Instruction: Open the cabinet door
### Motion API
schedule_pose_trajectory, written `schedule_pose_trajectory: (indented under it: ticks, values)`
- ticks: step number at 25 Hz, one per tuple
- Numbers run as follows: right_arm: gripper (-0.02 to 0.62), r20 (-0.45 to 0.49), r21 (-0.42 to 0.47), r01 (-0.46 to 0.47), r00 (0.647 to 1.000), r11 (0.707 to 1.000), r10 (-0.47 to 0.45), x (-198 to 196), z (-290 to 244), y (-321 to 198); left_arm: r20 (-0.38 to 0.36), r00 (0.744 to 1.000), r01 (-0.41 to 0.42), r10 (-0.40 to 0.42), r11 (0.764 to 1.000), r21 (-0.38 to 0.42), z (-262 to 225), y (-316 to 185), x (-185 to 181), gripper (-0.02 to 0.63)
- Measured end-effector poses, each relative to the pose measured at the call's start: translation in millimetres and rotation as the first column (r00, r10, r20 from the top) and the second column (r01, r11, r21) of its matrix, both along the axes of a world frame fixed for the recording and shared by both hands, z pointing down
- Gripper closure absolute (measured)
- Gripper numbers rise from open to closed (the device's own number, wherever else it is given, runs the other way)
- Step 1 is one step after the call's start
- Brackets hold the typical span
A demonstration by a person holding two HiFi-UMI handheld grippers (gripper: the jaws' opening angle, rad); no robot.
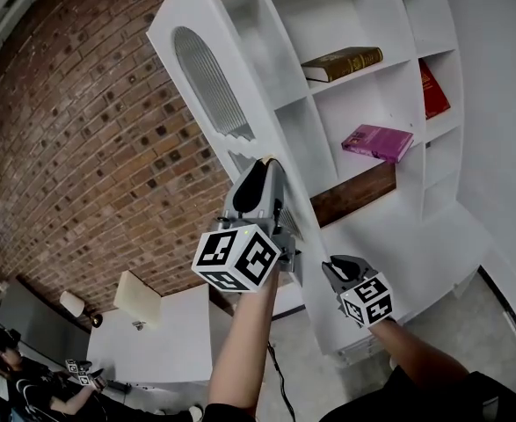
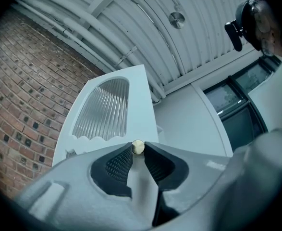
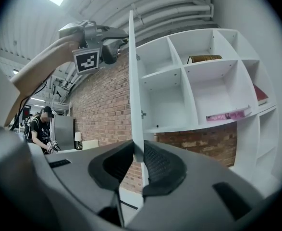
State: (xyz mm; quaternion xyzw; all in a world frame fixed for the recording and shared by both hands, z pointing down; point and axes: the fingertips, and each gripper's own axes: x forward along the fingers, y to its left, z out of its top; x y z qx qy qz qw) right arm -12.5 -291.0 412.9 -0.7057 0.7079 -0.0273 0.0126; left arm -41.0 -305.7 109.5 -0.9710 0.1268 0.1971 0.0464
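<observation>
Door count first: one white cabinet door (image 1: 207, 77) with an arched ribbed pane. It stands swung out at the left of the shelf cabinet (image 1: 328, 7), brick wall (image 1: 82, 148) behind it. It carries one small cream knob (image 2: 138, 147). Three books lie on the shelves: a brown book (image 1: 342, 62), a pink book (image 1: 377, 141) and a red book (image 1: 432, 89) at far right. You hold two grippers. Your left gripper (image 1: 265, 163) is clamped on the knob, which sits right between its tips. Your right gripper (image 3: 138, 150), lower down, pinches the door's thin edge between its pads.
</observation>
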Motion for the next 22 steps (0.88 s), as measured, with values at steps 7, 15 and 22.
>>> schedule_pose_trajectory:
  ticks: [7, 15, 22]
  values:
    - [0.528, -0.004, 0.025, -0.002, 1.000, 1.000, 0.002, -27, -1, -2, -0.026, 1.000, 0.006, -0.006, 1.000, -0.013, 0, -3, -24, 0.517]
    - [0.528, -0.011, 0.021, -0.011, 1.000, 1.000, 0.011, -45, 3, -5, -0.043, 0.999, -0.008, 0.006, 0.999, -0.045, 4, -6, -41, 0.515]
    - [0.526, -0.012, 0.026, 0.002, 1.000, 1.000, -0.001, -61, 1, -9, -0.051, 0.999, 0.008, -0.011, 0.998, -0.062, 2, -10, -57, 0.511]
